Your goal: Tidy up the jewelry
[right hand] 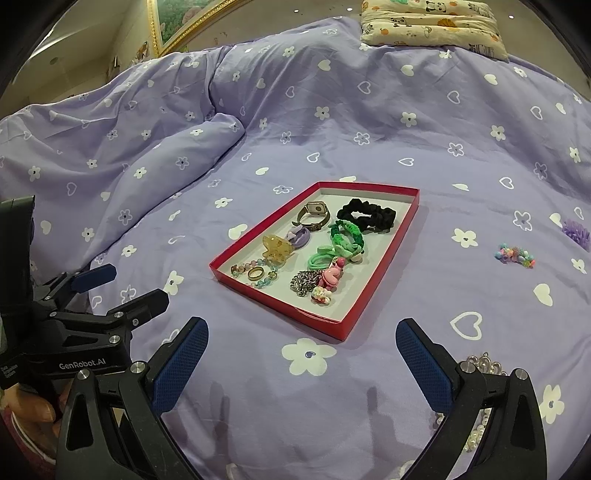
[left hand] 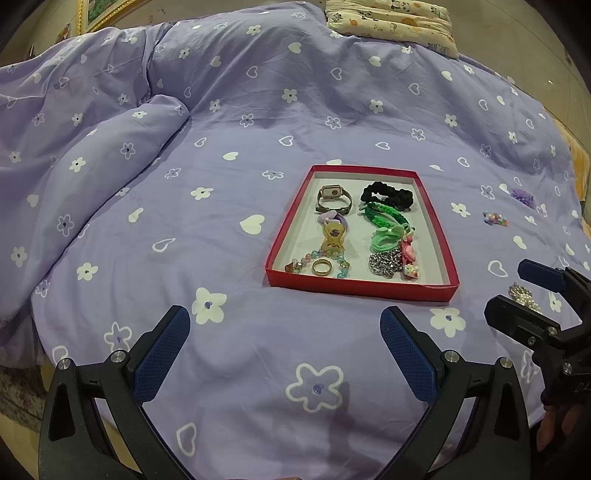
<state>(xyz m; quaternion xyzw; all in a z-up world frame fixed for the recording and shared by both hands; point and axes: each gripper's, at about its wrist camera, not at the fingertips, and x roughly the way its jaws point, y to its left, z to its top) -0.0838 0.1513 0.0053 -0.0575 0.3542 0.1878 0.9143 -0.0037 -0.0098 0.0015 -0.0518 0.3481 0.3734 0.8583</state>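
A shallow red tray [left hand: 360, 287] [right hand: 364, 295] lies on the purple bedspread. It holds a watch [left hand: 333, 198], a black scrunchie [left hand: 388, 195], green hair ties [left hand: 388, 225], a gold ring [left hand: 322, 266], a silver chain [left hand: 386, 263] and other pieces. Outside it to the right lie a coloured bead bracelet [left hand: 495, 218] [right hand: 515, 256], a purple hair tie [left hand: 522, 195] [right hand: 576, 229] and a pearl piece [left hand: 524, 297] [right hand: 484, 365]. My left gripper [left hand: 284, 350] is open and empty in front of the tray. My right gripper [right hand: 301, 363] is open and empty, with the pearl piece beside its right finger.
A rolled fold of purple duvet [left hand: 110, 147] rises at the left. A patterned cream pillow [left hand: 395, 20] lies at the far end. A gold picture frame [right hand: 177, 26] hangs on the wall behind. The bed edge drops off at the near left.
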